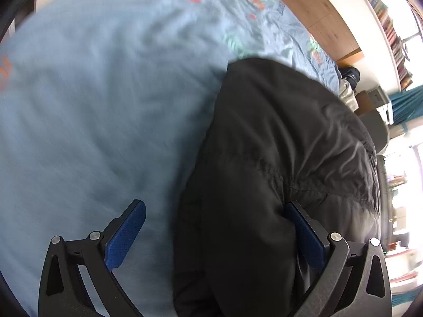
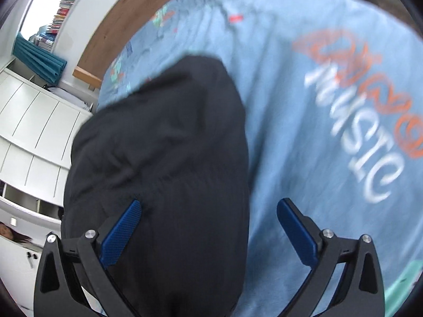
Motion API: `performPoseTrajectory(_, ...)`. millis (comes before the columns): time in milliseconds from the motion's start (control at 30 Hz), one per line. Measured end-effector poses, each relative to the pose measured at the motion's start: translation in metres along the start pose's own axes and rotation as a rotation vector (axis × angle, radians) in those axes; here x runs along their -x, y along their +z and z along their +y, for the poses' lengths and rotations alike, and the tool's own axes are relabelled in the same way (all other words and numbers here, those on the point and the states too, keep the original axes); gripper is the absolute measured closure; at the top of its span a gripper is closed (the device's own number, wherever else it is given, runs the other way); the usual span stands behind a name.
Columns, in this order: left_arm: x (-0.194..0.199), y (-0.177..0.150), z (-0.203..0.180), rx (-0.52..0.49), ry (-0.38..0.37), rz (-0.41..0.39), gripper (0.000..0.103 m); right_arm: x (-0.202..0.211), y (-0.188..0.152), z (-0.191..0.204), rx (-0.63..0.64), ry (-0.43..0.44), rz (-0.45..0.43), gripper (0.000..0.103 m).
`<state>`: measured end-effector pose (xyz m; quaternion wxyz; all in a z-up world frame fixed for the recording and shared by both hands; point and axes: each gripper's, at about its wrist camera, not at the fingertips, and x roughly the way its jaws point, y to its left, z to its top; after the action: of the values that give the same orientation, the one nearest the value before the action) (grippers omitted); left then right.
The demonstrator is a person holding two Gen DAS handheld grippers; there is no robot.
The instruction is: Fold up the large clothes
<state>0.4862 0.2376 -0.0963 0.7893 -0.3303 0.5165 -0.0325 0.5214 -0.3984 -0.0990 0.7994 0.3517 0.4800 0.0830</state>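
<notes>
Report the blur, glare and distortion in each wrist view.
Left wrist view: the blue bedcover is motion-smeared, the window side at right is blown out, fisheye bends the edges. Right wrist view: the bedcover's lettering is streaked, the black garment soft.

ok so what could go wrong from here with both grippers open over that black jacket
1. Both the left gripper and the right gripper stand open with nothing clamped, so closing now may catch only a thin pinch of the puffy black jacket, which could slip out.
2. The jacket lies on the light blue printed bedsheet; a low grasp might snag the sheet too.
3. Both views are blurred, so aim may be off.
</notes>
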Motion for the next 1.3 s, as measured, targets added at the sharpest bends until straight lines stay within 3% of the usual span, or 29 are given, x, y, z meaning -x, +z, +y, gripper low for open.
performPoseTrajectory(133, -0.027, -0.008, 0.011, 0.102, -0.159, 0.068, 0.001, -0.018, -0.007, -0.016, -0.074, 0.085, 0.016, 0.000)
performPoseTrajectory(333, -0.047, -0.015, -0.006, 0.095, -0.308, 0.124, 0.001, -0.039, -0.010, -0.008, -0.052, 0.197, 0.084, 0.000)
performPoseTrajectory(533, -0.046, -0.020, -0.024, 0.053, -0.272, 0.115, 0.002, -0.051, -0.013, 0.005, -0.029, 0.228, 0.099, 0.000)
performPoseTrajectory(600, -0.042, -0.023, -0.033, 0.024, -0.255, 0.096, 0.017, -0.051, -0.015, 0.010, -0.013, 0.218, 0.086, 0.000)
performPoseTrajectory(667, -0.036, -0.025, -0.044, 0.006, -0.266, 0.077, 0.044, -0.050, -0.018, 0.018, 0.019, 0.210, 0.070, 0.006)
performPoseTrajectory(700, -0.035, -0.024, -0.050, -0.012, -0.267, 0.070, 0.049, -0.049, -0.022, 0.025, 0.015, 0.240, 0.069, 0.026)
performPoseTrajectory(733, -0.031, -0.026, -0.060, -0.043, -0.264, 0.058, 0.060, -0.048, -0.023, 0.028, -0.007, 0.281, 0.067, 0.040)
performPoseTrajectory(833, -0.018, -0.031, -0.082, -0.100, -0.271, 0.022, 0.074, -0.046, -0.021, 0.051, 0.043, 0.264, 0.051, 0.064)
performPoseTrajectory(1000, 0.004, -0.034, -0.109, -0.156, -0.303, -0.034, 0.081, -0.025, -0.017, 0.085, 0.145, 0.225, 0.022, 0.076)
performPoseTrajectory(1300, 0.061, -0.038, -0.153, -0.237, -0.354, -0.117, 0.082, 0.038, -0.019, 0.156, 0.312, 0.206, -0.083, 0.082)
